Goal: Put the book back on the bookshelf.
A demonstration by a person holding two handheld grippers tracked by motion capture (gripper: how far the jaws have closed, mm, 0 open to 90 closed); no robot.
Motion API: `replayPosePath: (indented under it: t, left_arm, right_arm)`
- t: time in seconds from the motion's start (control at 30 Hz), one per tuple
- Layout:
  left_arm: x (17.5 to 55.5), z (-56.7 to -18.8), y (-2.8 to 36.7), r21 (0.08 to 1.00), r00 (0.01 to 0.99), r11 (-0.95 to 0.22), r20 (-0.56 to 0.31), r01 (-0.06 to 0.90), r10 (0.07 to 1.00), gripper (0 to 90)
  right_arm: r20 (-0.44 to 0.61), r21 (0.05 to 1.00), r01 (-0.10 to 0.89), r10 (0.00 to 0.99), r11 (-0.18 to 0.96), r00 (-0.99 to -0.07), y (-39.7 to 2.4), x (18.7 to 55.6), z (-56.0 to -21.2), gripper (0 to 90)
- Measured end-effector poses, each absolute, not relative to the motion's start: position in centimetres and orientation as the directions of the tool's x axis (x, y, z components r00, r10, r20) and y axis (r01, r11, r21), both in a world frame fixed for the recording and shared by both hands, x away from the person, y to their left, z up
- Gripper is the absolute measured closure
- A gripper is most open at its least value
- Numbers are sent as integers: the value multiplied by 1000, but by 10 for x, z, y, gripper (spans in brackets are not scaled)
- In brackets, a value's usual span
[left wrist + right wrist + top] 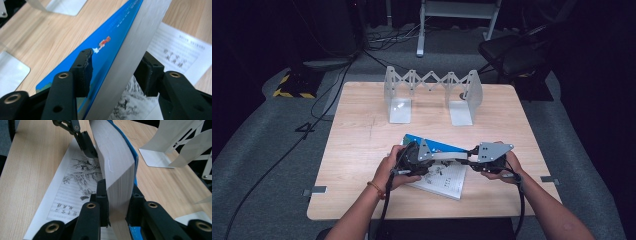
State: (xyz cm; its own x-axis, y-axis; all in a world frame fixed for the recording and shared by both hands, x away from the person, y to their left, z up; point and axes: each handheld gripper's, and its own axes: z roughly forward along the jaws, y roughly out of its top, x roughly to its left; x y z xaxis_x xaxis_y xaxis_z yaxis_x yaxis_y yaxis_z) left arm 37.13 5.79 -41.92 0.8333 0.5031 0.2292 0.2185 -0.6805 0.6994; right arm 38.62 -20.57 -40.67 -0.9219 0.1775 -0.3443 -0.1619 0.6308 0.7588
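A thick book with a blue cover [439, 146] stands on edge, tilted, just above an open white booklet [447, 182] with ink drawings near the table's front. My left gripper [438, 159] grips the book's left end. In the left gripper view that gripper [116, 67] has one pad on the blue cover [112, 32] and the other against the pages. My right gripper [469, 155] is at the other end. In its own view this gripper [117, 195] is shut on the white page block [115, 165], with the left gripper's finger [86, 143] farther along the book.
A grey folding metal book rack [432, 82] with two upright end plates stands at the back of the wooden table [362, 140]. Its base plates [67, 6] lie flat on the wood. A chair and cables are on the floor beyond.
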Motion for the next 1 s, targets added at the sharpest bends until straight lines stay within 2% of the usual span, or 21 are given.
replayPosePath:
  t: [0.17, 0.33, 0.5, 0.57, 0.67, 0.77, 0.83, 0.87, 0.9, 1.0]
  left_arm:
    - [373, -416, 56, 744, 844, -636, 192, 207, 501, 564]
    - [371, -418, 53, 753, 842, -641, 241, 152, 483, 653]
    - [369, -428, 58, 784, 853, -610, 237, 115, 464, 717]
    - [368, -431, 61, 800, 849, -592, 238, 104, 471, 725]
    - [369, -430, 68, 830, 835, -547, 220, 112, 504, 735]
    - [372, -427, 83, 873, 823, -469, 162, 138, 545, 741]
    - [373, -425, 91, 888, 818, -436, 139, 147, 559, 742]
    - [373, -425, 94, 890, 819, -432, 134, 149, 559, 743]
    - [373, -425, 94, 890, 819, -432, 134, 149, 559, 743]
    - [374, -426, 98, 894, 819, -420, 121, 156, 561, 742]
  right_arm:
    - [-366, 715, -169, 157, 678, -917, -201, 386, -382, 764]
    - [-384, 667, -179, 128, 724, -914, -196, 390, -367, 762]
    - [-377, 684, -181, 130, 707, -917, -197, 389, -371, 736]
    - [-353, 714, -165, 146, 681, -924, -200, 390, -373, 683]
    - [-298, 806, -110, 238, 582, -924, -214, 395, -373, 553]
    - [-236, 867, -34, 351, 497, -906, -240, 408, -382, 512]
    - [-215, 865, 34, 432, 500, -876, -256, 420, -398, 501]
    - [-166, 868, 96, 466, 488, -869, -264, 429, -411, 493]
    - [-166, 868, 96, 466, 488, -869, -264, 429, -411, 493]
    - [-96, 818, 207, 483, 536, -870, -268, 446, -441, 469]
